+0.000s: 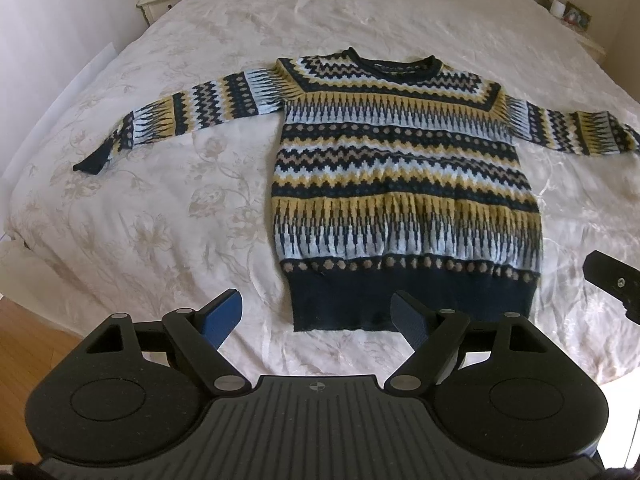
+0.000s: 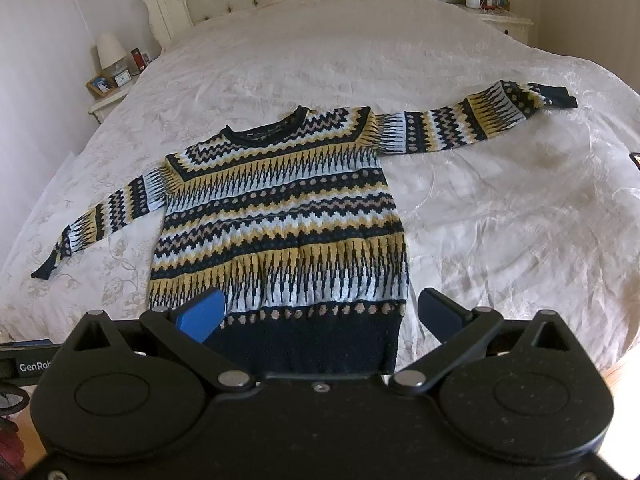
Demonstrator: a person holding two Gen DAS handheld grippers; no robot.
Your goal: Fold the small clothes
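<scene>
Both black two-finger grippers, left (image 1: 318,320) and right (image 2: 320,312), hovered with blue-padded jaws spread wide and nothing between them. A navy, mustard and pale-blue patterned knit sweater (image 1: 400,176) lay flat, sleeves outstretched, on the cream floral bedspread (image 1: 160,220), its hem nearest the grippers.

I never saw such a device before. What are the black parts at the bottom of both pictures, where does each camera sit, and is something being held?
Each picture comes from a camera fixed on a hand-held gripper, looking forward along its two blue-padded fingers. The black parts are the gripper's own body. One view belongs to the left gripper, the other to the right gripper. A patterned knitted sweater lies flat on the bed, sleeves spread out. Both grippers have their jaws open above the sweater's dark hem. Nothing is held.
</scene>
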